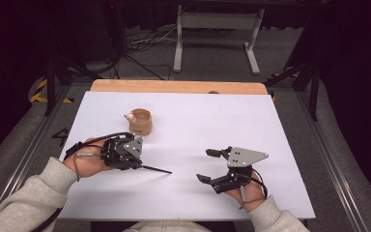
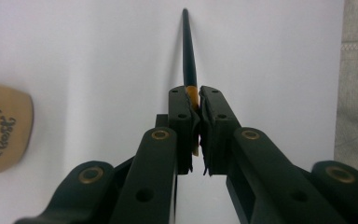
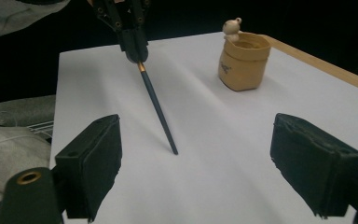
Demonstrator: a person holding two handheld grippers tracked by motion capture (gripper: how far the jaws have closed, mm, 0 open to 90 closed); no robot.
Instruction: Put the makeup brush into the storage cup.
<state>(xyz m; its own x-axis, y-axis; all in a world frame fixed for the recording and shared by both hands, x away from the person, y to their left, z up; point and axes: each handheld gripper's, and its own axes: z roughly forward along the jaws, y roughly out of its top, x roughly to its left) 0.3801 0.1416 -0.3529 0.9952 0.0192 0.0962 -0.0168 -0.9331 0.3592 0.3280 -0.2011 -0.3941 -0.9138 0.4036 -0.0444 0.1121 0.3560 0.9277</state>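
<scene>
A thin dark pen (image 1: 157, 169) with a gold band near its held end slants from my left gripper (image 1: 137, 166) down toward the white table top. In the left gripper view my left gripper (image 2: 196, 100) is shut on the pen (image 2: 189, 51) at the gold band, and the shaft points away from the jaws. A tan holder (image 1: 140, 122) with a small pale figure on its rim stands behind that hand. My right gripper (image 1: 203, 165) is at the front right with jaws wide apart and nothing between them. The right gripper view shows my right gripper (image 3: 196, 140), the pen (image 3: 158, 109) and the holder (image 3: 242, 63).
A white sheet (image 1: 232, 121) covers the table, with a wooden strip (image 1: 174, 86) along the far edge. Beyond it are a grey stand's legs (image 1: 217, 43) and cables on the floor. Grey sleeves come in at the bottom.
</scene>
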